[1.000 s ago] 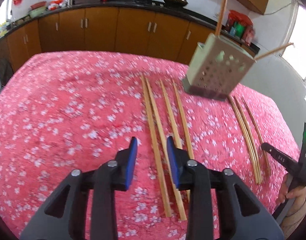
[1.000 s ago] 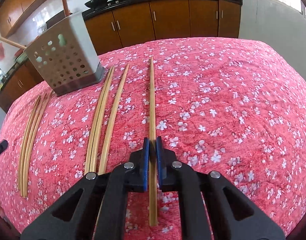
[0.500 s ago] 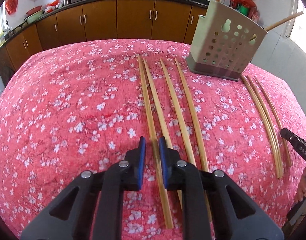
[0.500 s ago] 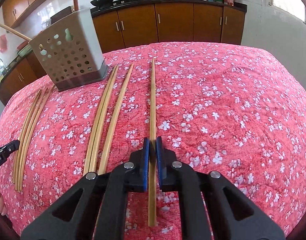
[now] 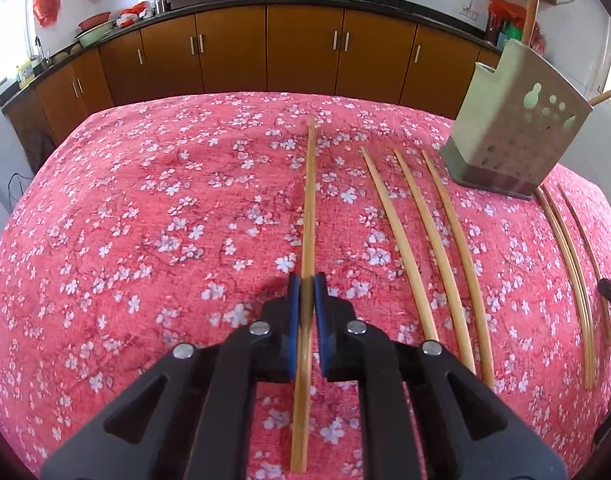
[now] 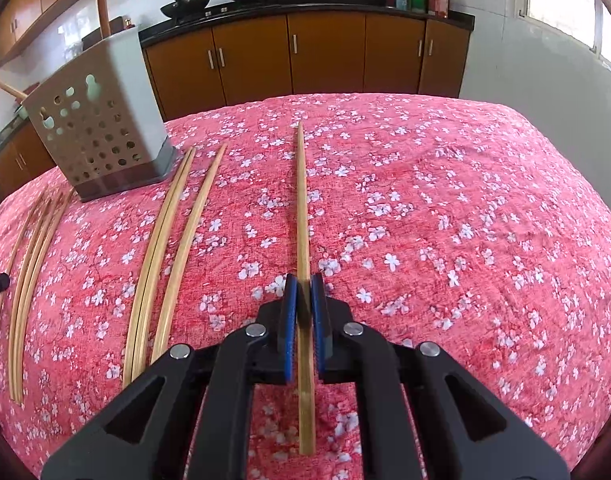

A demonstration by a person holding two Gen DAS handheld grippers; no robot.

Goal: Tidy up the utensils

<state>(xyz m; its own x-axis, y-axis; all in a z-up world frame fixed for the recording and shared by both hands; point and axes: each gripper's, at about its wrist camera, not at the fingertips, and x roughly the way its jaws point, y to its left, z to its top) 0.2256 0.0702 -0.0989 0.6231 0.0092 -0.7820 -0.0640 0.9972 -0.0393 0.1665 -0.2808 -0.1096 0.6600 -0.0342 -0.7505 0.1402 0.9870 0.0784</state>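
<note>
My left gripper (image 5: 304,292) is closing its last bit, and its blue pads press on a bamboo chopstick (image 5: 308,200) that points away over the red floral cloth (image 5: 145,240). Three more chopsticks (image 5: 445,248) lie to its right. The perforated grey utensil holder (image 5: 517,128) stands at the far right with a chopstick upright in it. My right gripper (image 6: 304,292) is shut on another chopstick (image 6: 302,200). Left of it lie three loose chopsticks (image 6: 173,248), and the utensil holder (image 6: 93,132) stands behind them.
A further bunch of chopsticks (image 5: 573,280) lies between the two grippers, also seen as the bunch of chopsticks (image 6: 29,276) in the right view. Brown kitchen cabinets (image 5: 305,52) and a counter with woks stand beyond the table's far edge.
The left gripper came down over the leftmost chopstick and closed on it; that chopstick now sits apart from the other three. The right gripper stayed shut on its chopstick and barely moved.
</note>
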